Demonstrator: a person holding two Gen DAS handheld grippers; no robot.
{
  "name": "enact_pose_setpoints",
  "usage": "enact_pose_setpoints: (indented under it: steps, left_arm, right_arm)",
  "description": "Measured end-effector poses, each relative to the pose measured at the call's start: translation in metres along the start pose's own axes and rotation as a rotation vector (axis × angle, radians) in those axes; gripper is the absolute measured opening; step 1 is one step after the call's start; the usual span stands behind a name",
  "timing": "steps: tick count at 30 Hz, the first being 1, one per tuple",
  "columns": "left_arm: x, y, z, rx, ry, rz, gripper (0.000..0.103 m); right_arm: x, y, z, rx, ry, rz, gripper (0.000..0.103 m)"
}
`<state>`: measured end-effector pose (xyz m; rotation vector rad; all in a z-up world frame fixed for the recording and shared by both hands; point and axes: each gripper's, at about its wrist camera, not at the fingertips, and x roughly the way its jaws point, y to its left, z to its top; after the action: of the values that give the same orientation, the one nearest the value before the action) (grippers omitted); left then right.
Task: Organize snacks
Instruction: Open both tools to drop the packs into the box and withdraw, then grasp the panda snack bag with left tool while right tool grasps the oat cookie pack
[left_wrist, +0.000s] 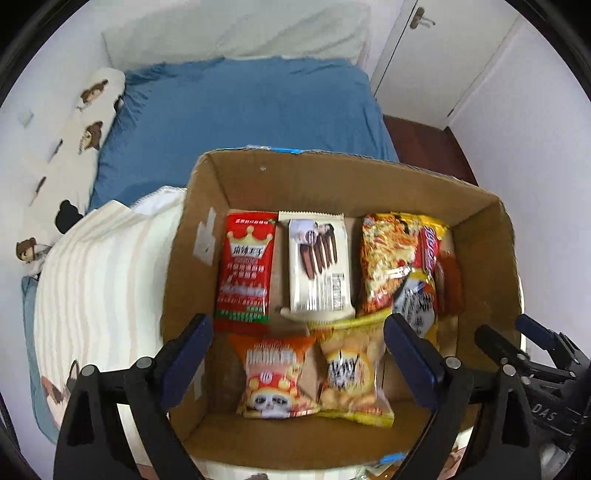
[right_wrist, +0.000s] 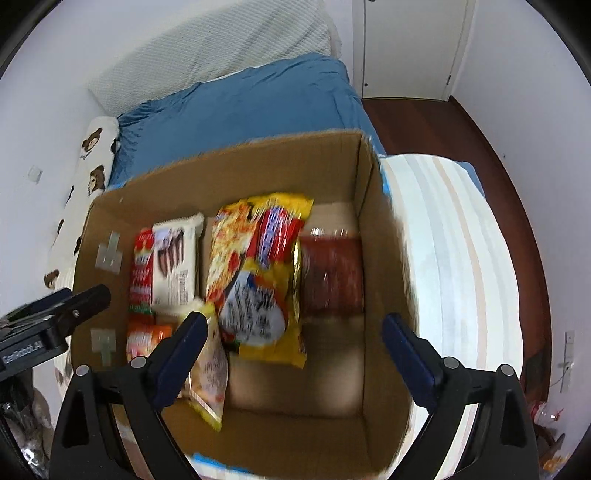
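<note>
Bed w/ blue sheet, white pillow at head, bear-print bolster along left wall. White walls, white door, dark red-brown wood floor.

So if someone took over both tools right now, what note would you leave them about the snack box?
Left tool: open, empty, above the cardboard box.
Right tool: open, empty, above the same box.
In the box: red packet and white chocolate-stick packet side by side at the back left, noodle packets piled to their right, cat-print packet and yellow biscuit packet in front. A dark red packet lies at the right end.
Done: these snacks are in the box.
Left: the noodle pile looks untidy and may need straightening; whether more snacks wait outside, the views do not clearly show.
</note>
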<state>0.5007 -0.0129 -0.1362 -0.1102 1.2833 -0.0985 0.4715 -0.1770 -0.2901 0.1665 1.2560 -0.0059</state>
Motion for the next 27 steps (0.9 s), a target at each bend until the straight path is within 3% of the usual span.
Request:
enact_pose_setpoints:
  steps: [7, 15, 20, 27]
  left_arm:
    - [-0.039, -0.006, -0.048, 0.020, -0.084, 0.027, 0.095]
    - [-0.097, -0.010, -0.106, 0.037, -0.222, 0.060, 0.095]
    - [-0.126, -0.006, -0.132, 0.020, -0.267, 0.053, 0.095]
    - [-0.144, -0.008, -0.173, 0.003, -0.270, 0.034, 0.095]
  right_arm:
    - [-0.022, 0.010, -0.043, -0.017, -0.033, 0.033, 0.097]
    - [-0.087, 0.025, -0.092, -0.057, -0.178, 0.041, 0.097]
    - [-0.127, 0.030, -0.120, -0.078, -0.248, 0.060, 0.097]
    - [-0.153, 0.018, -0.161, -0.040, -0.243, 0.117, 0.097]
